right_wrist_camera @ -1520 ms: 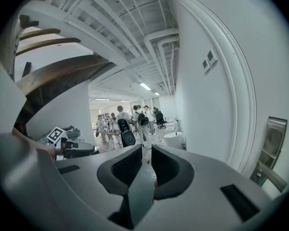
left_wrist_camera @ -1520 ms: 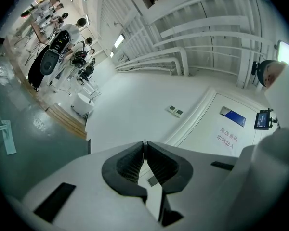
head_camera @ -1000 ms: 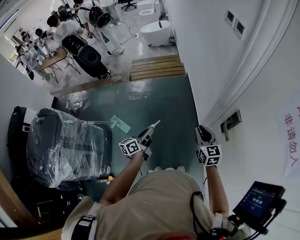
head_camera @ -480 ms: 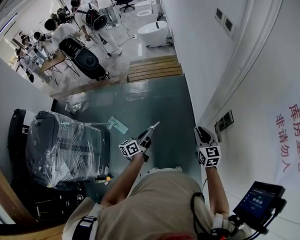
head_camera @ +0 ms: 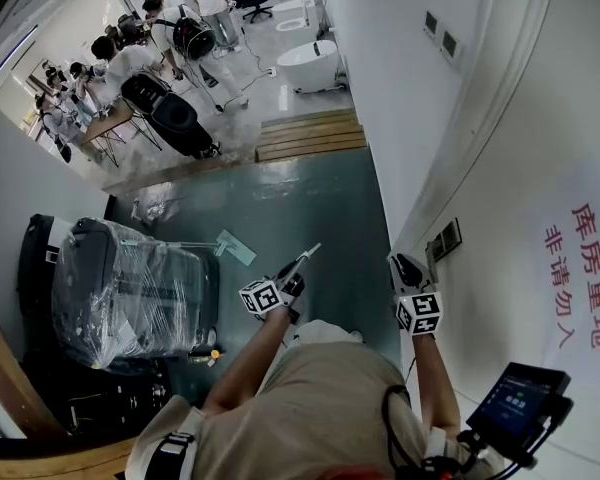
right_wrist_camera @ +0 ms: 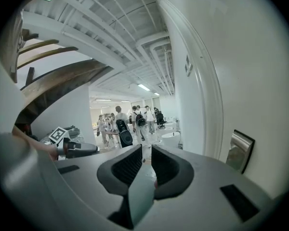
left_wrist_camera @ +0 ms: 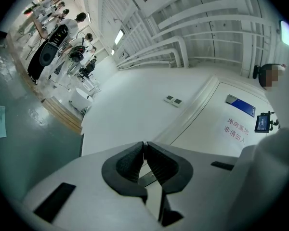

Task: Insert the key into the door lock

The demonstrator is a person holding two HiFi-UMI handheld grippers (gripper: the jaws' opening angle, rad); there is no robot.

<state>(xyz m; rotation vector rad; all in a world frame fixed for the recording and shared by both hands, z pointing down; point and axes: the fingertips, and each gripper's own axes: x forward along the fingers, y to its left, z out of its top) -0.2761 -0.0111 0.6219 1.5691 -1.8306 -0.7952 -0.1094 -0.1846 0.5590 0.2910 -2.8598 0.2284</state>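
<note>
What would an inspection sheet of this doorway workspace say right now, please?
Surface: glossy dark floor.
Job's things: metal lock plate on the white door, to the right of the right hand-held gripper; key not made out.
Clutter: plastic-wrapped case and mop on the floor at left.
Grippers: left hand-held gripper jaws together; right jaws slightly apart, nothing between.
Cables: black cable on the person's torso.
Surroundings: red-lettered sign on the door; people round a table far off; bathtub; small screen at lower right.
</note>
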